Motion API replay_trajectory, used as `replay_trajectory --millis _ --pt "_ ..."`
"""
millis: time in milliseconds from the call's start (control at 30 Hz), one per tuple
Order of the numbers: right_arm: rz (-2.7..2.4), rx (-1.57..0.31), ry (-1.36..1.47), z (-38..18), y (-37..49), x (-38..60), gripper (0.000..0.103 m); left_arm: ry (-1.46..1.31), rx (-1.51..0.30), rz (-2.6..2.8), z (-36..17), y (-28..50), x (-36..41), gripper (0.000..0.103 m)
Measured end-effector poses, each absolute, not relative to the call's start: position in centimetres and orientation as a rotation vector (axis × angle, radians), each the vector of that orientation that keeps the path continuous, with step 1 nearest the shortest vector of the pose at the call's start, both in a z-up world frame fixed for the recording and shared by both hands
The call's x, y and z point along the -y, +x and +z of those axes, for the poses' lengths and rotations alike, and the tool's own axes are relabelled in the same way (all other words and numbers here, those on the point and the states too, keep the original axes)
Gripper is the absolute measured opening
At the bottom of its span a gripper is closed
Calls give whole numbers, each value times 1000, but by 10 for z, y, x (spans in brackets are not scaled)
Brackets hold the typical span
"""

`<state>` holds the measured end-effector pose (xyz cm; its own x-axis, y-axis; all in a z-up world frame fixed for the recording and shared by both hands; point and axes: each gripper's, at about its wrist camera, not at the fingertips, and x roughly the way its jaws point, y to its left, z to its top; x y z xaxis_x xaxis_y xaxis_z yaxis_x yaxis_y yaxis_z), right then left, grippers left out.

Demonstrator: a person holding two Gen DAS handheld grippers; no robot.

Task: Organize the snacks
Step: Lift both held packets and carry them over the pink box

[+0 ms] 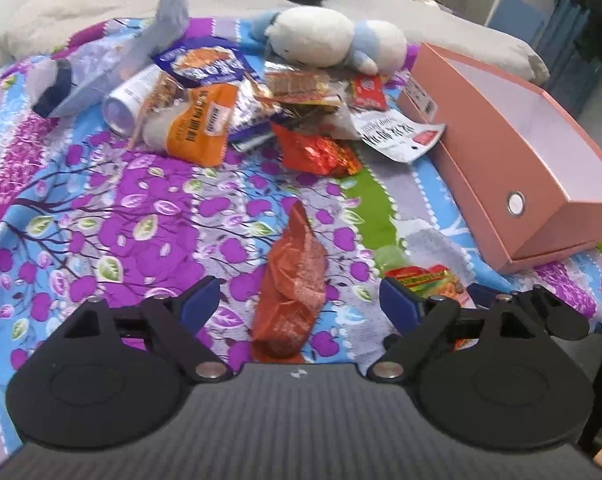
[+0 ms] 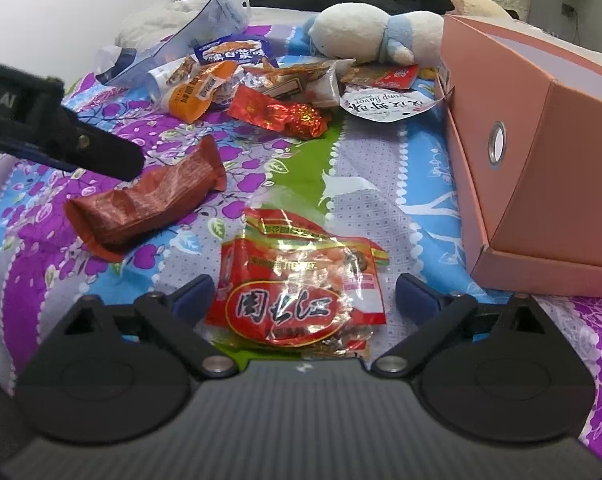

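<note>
In the left wrist view, your left gripper (image 1: 299, 296) has its fingers spread wide and empty, straddling the brown-red packet (image 1: 291, 284) that lies lengthwise on the bedspread (image 1: 101, 208) at lower centre. The snack pile (image 1: 241, 100) sits in the upper middle of the frame, against the plush toy (image 1: 329, 36), and the pink box (image 1: 513, 152) stands open at the right. If you close here, the crinkled foil may slide or buckle between the fingers, and the soft bedding could bunch up into the grip.

In the right wrist view, your right gripper (image 2: 305, 294) is also wide open, holding nothing, with the red peanut bag (image 2: 297, 280) between the fingers at lower centre. The brown-red packet lies at middle left, under the tip of your other tool, and the pink box fills the right edge. The glossy, loosely filled bag will likely deform, so a shallow pinch may catch only film and let it drop short of the box. Your two tools are near each other; lifting both at once risks a knock, judging from how closely they work.
</note>
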<state>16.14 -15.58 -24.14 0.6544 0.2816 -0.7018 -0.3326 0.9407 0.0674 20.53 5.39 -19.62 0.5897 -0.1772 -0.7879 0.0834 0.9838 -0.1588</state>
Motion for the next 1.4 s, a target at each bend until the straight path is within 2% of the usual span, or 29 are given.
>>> replay_trajectory --millis 333,533,567,633,733,767,1067,1400 --pt "386 -777 -80 -242 157 157 96 -16 -943 -168 -213 224 -39 90" --pt "420 -774 -89 -239 153 155 78 5 -968 -176 -229 232 -34 86" --pt "424 -770 -88 -238 153 156 65 3 -969 -175 -232 232 -33 84" --pt "414 -762 -92 -235 153 155 57 3 -982 -161 -237 234 -33 69" --pt "416 -764 -84 -235 154 158 55 4 -980 -122 -240 233 -34 54" --pt "414 -766 -78 -234 155 158 54 -2 -977 -114 -239 232 -35 52" --pt "376 -743 -28 -219 161 168 53 -129 -943 -61 -219 221 -44 52" --pt "350 -673 30 -177 163 183 53 -199 -845 -52 -169 208 -46 52"
